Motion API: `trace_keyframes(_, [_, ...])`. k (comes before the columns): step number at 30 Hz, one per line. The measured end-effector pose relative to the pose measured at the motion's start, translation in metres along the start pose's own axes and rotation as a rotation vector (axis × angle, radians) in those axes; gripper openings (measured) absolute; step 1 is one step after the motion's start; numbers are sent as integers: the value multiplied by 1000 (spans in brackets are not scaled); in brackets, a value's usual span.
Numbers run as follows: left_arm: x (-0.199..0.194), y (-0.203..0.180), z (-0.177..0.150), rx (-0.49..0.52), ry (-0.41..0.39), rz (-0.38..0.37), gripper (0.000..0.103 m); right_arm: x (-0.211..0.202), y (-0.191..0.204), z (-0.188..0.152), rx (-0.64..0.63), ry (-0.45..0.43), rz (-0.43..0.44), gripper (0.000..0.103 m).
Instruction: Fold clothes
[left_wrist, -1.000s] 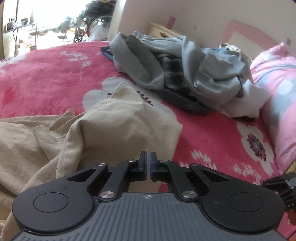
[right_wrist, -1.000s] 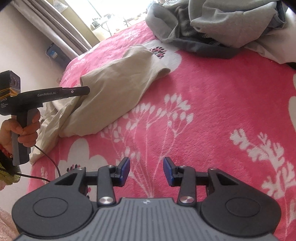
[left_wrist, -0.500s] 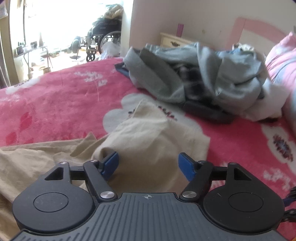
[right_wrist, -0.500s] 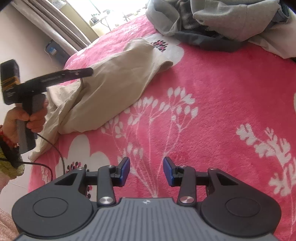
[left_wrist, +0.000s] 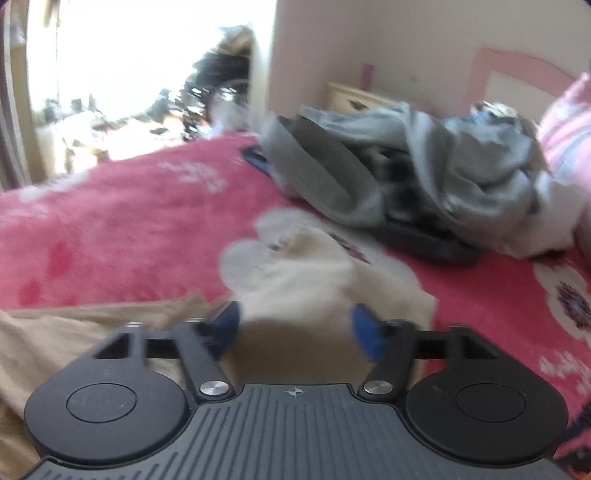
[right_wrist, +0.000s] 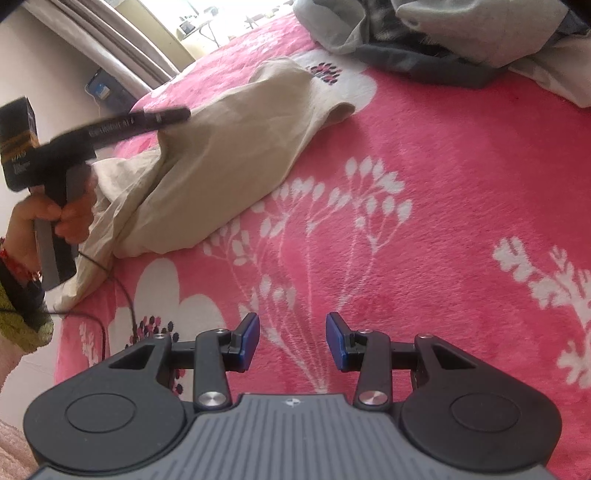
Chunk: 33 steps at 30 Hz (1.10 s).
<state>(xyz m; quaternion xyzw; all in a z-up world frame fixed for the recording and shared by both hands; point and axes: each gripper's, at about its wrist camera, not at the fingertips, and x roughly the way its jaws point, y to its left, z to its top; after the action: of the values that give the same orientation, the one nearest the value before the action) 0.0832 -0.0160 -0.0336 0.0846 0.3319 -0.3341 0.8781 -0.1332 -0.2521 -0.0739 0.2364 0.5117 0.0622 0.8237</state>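
A crumpled beige garment (left_wrist: 325, 280) lies on the pink floral blanket (left_wrist: 122, 236). My left gripper (left_wrist: 295, 328) hovers over its near part, jaws opening wide, with the cloth lying under the gap and no pad pressing on it. The right wrist view shows the same garment (right_wrist: 236, 147) stretched toward the far pile, and the left gripper (right_wrist: 177, 115) above its left part, held by a hand (right_wrist: 62, 218). My right gripper (right_wrist: 291, 341) stands open over bare blanket (right_wrist: 443, 177), with nothing between its blue pads (right_wrist: 249, 338).
A heap of grey and checked clothes (left_wrist: 424, 173) sits at the far side of the bed, also in the right wrist view (right_wrist: 461, 33). A pink pillow (left_wrist: 569, 129) lies at the right. A nightstand (left_wrist: 354, 98) stands by the wall. A cable (right_wrist: 110, 280) trails over the bed's left edge.
The left gripper went from shut to wide open and tipped upward, its tip rising off the beige garment. The left view is now blurred. The right gripper stayed put.
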Motion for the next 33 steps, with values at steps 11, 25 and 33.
trace_keyframes(11, [23, 19, -10, -142, 134, -61, 10, 3, 8, -1, -11, 11, 17, 43])
trace_keyframes(25, [-9, -4, -10, -77, 72, -148, 3, 6, 6, -2, -6, 18, 21, 43])
trace_keyframes(33, [-32, -43, -28, 97, 45, -293, 0, 7, 4, -1, 0, 20, 19, 43])
